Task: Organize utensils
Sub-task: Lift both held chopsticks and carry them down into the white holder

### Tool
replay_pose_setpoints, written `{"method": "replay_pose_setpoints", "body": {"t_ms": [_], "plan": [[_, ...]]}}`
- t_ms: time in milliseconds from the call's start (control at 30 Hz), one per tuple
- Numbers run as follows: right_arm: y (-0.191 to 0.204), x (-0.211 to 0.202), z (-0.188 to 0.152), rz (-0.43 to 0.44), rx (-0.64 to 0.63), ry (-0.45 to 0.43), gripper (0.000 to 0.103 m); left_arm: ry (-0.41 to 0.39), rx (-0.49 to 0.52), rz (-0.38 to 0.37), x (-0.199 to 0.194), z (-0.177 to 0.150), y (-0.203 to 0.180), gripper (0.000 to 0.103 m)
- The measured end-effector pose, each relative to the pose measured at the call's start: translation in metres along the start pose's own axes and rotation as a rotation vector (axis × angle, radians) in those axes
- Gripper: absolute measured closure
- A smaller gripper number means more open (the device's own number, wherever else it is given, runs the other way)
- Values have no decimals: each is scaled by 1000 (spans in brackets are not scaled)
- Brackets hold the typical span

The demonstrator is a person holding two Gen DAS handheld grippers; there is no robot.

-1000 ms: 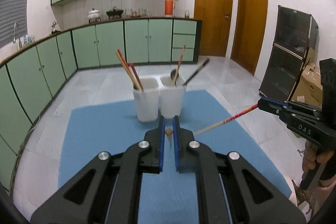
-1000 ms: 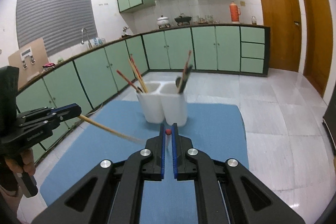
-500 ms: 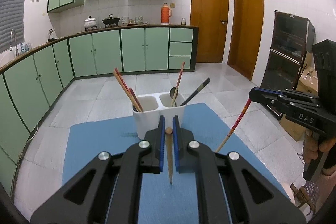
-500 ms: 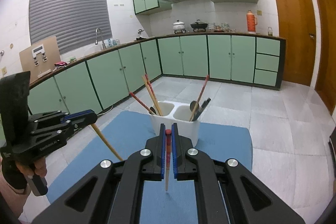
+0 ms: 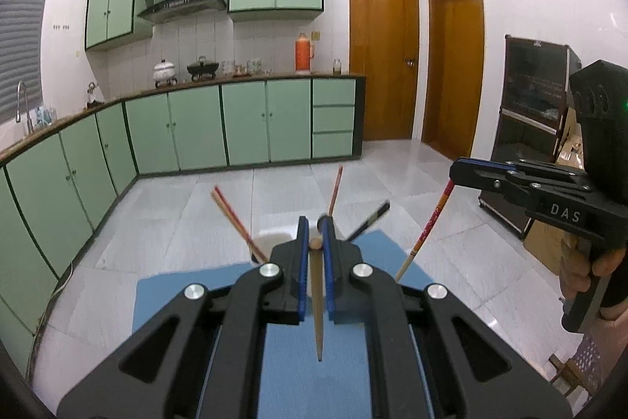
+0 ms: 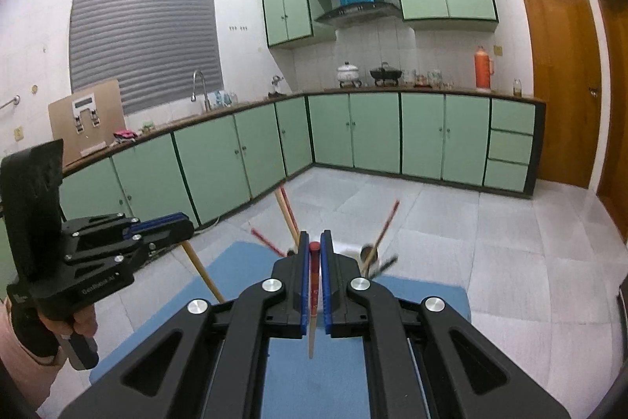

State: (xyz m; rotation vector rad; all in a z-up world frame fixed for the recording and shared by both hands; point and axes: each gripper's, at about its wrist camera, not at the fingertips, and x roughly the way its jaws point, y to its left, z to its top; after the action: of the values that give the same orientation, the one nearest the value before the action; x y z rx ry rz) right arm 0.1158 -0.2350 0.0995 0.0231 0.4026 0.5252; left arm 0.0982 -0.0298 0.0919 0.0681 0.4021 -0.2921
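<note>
Chopsticks hang tip-down, pinched: wooden chopstick (image 5: pixel 317 301) in left tool (image 5: pixel 316 246), red-topped chopstick (image 6: pixel 313 285) in right tool (image 6: pixel 314 254).

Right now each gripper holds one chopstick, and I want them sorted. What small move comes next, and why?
Probably carry both forward over the white holder. The left gripper pinches a plain chopstick, the right gripper a red-topped one, tips hanging down, short of the cups.

Utensil holder (image 6: pixel 355 251) stands on the mat (image 6: pixel 428 295) at twelve o'clock; chopsticks (image 5: pixel 235 218) in its left compartment, spoon (image 6: pixel 369 254) in its right.
</note>
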Motion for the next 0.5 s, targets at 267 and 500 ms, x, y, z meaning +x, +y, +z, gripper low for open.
{"method": "replay_pose_setpoints", "body": {"t_ms": [267, 500], "plan": [[-12, 5, 48, 4, -9, -64, 98, -102, 2, -3, 7, 47, -1, 97], [-27, 28, 83, -14, 7, -92, 98, -172, 5, 16, 29, 85, 0, 97]]}}
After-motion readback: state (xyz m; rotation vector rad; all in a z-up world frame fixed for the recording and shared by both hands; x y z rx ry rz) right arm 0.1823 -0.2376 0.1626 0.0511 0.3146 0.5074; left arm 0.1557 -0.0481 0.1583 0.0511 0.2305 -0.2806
